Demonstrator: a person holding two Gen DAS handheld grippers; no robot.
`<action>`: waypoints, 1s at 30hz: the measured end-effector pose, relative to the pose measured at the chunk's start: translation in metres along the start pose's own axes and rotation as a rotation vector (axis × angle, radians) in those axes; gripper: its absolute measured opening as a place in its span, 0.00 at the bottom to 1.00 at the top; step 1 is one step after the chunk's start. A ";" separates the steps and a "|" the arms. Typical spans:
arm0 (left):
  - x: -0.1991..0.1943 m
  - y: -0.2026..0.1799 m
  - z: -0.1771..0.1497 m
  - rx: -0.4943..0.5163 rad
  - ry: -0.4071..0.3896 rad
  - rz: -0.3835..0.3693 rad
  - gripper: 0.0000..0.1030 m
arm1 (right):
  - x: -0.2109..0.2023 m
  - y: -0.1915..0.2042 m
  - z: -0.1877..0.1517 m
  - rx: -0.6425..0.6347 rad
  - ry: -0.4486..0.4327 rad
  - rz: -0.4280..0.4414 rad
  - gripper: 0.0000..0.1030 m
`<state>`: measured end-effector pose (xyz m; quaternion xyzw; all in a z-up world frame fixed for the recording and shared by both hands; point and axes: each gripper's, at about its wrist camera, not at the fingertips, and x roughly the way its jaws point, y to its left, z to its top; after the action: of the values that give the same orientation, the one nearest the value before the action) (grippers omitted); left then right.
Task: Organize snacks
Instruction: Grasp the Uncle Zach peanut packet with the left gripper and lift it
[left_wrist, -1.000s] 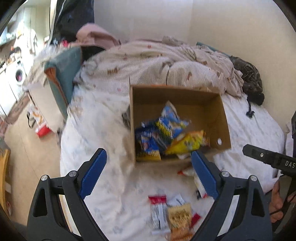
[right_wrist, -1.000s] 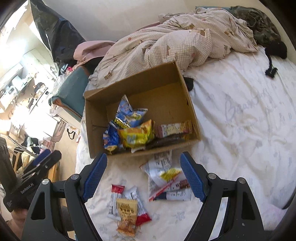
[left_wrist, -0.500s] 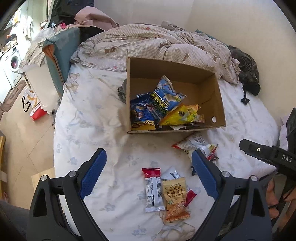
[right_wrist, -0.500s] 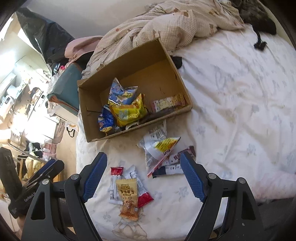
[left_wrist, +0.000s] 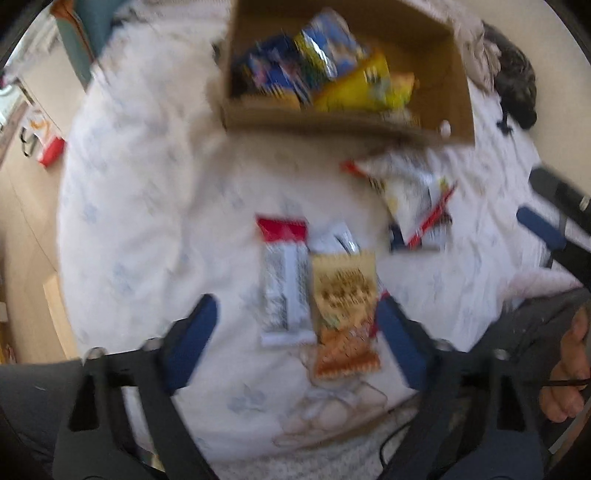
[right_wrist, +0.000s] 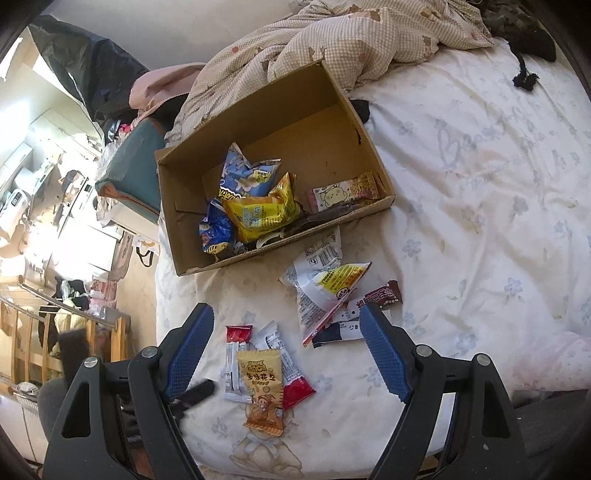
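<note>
Two views, and my left one is smeared with blur, so package print there is unreadable. My left gripper (left_wrist: 295, 325) has just been closing; its jaws still stand apart around the peanut packet (left_wrist: 345, 314) and white bar (left_wrist: 285, 291) at lower centre, not pressing them. My right gripper (right_wrist: 286, 347) is spread wide, holding nothing. At upper centre, the cardboard box (right_wrist: 354, 107) hides part of its snacks behind its near wall.

My left gripper (left_wrist: 295, 317) has black, triangular cut-out arms with silver screws and ribbed blue pads (left_wrist: 192, 339). My right gripper (right_wrist: 286, 339) matches it, blue pads (right_wrist: 380, 354) textured in a fine grid. At lower right of the left view, a thin black cable crosses my hand (left_wrist: 565, 376).
</note>
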<state>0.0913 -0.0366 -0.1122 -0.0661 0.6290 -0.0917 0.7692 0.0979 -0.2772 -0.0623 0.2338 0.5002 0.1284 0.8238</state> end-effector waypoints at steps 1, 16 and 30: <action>0.006 -0.005 -0.002 0.001 0.017 -0.017 0.73 | 0.001 0.000 0.000 0.002 0.004 0.001 0.81; 0.056 -0.059 -0.025 0.185 0.100 0.074 0.40 | 0.001 -0.017 -0.003 0.021 0.017 -0.058 0.81; -0.022 -0.034 -0.012 0.063 -0.112 0.083 0.27 | 0.014 -0.017 -0.003 0.044 0.054 -0.068 0.81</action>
<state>0.0737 -0.0643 -0.0861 -0.0211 0.5838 -0.0757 0.8081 0.1019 -0.2843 -0.0829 0.2310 0.5326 0.0954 0.8086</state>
